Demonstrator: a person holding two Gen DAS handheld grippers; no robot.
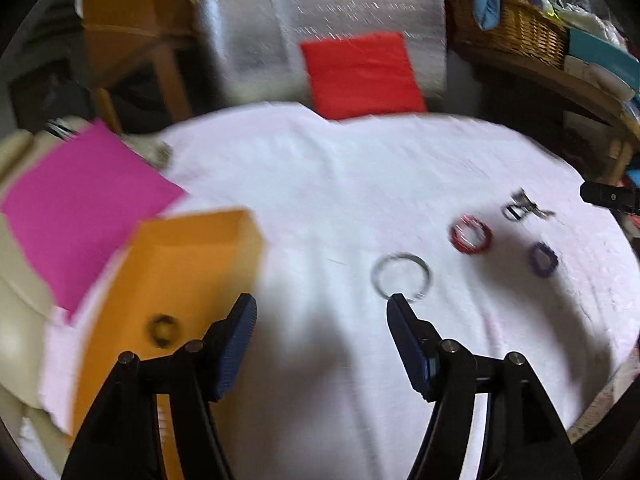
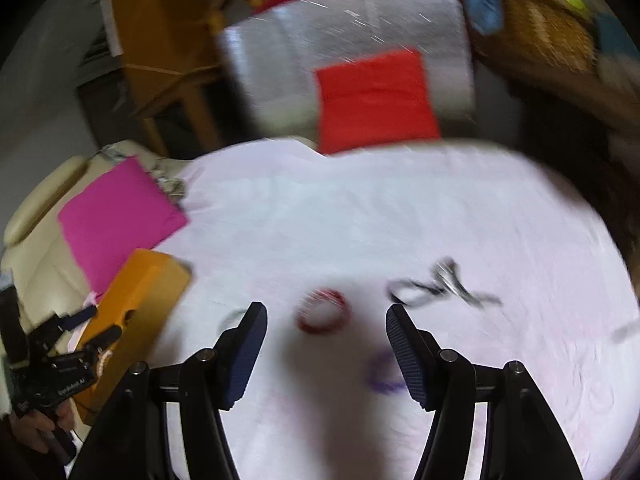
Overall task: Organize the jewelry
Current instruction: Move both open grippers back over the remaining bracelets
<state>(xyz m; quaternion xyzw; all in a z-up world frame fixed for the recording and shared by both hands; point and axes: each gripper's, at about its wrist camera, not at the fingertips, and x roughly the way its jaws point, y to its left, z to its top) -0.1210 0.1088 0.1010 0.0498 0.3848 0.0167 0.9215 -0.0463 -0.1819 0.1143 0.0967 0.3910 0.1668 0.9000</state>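
Both views are motion-blurred. An open orange box (image 1: pixel 176 280) lies at the left on the white cloth (image 1: pixel 320 184) with a small dark ring (image 1: pixel 162 330) inside. A silver bangle (image 1: pixel 401 276), a red bracelet (image 1: pixel 471 235), a purple bracelet (image 1: pixel 543 259) and a dark silver piece (image 1: pixel 520 206) lie on the cloth. My left gripper (image 1: pixel 322 306) is open and empty, its right fingertip at the silver bangle. My right gripper (image 2: pixel 326 316) is open and empty above the red bracelet (image 2: pixel 322 316), with the purple bracelet (image 2: pixel 384 374) and the dark piece (image 2: pixel 440 284) near. The orange box (image 2: pixel 136 316) is at the left.
A pink sheet (image 1: pixel 80 208) lies beside the box on a cream seat (image 2: pixel 36 240). A red cloth (image 1: pixel 360 76) on a silver panel (image 1: pixel 260 40) is behind the table. A wicker basket (image 1: pixel 516 28) sits on a shelf at the right. The left gripper (image 2: pixel 60 364) shows in the right wrist view.
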